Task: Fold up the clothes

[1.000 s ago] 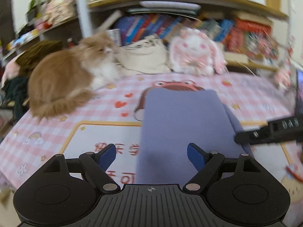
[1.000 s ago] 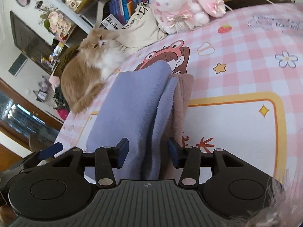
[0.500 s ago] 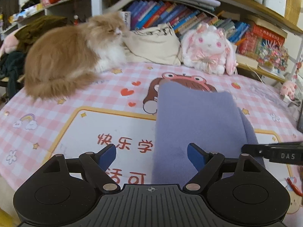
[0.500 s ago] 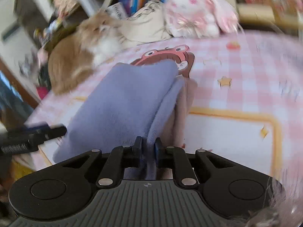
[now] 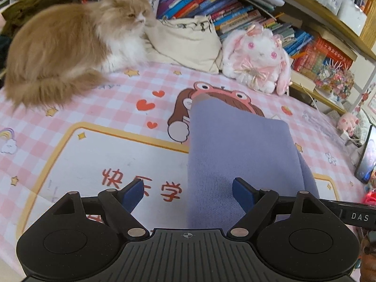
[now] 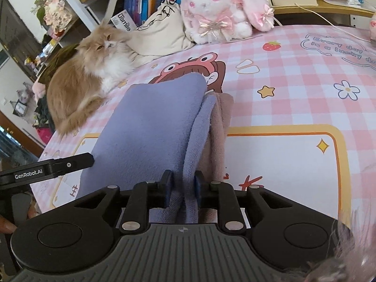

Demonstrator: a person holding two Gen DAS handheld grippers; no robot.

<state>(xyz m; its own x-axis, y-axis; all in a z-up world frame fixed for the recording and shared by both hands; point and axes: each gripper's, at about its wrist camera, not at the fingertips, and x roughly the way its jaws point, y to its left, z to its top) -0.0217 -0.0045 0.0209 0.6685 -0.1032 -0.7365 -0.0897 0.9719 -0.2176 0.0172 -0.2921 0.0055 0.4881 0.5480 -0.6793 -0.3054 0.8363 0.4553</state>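
Observation:
A folded lavender garment (image 5: pixel 237 150) lies on the pink checked table cover (image 5: pixel 94 155); it also shows in the right wrist view (image 6: pixel 150 131), with a beige-pink layer (image 6: pixel 218 129) along its right side. My left gripper (image 5: pixel 188 191) is open and empty, its right fingertip over the garment's near left corner. My right gripper (image 6: pixel 182 184) is shut on the garment's near right edge. The left gripper's finger (image 6: pixel 58 165) shows at the garment's left side in the right wrist view.
An orange and white cat (image 5: pixel 70 47) sits on the cover at the far left. A beige bag (image 5: pixel 185 40) and a pink rabbit plush (image 5: pixel 256 58) lie at the back before bookshelves (image 5: pixel 235 7). A phone (image 5: pixel 366 162) stands at the right edge.
My right gripper closed from open onto the lavender garment's edge. My left gripper stayed open and shifted left, so the garment now sits more to its right.

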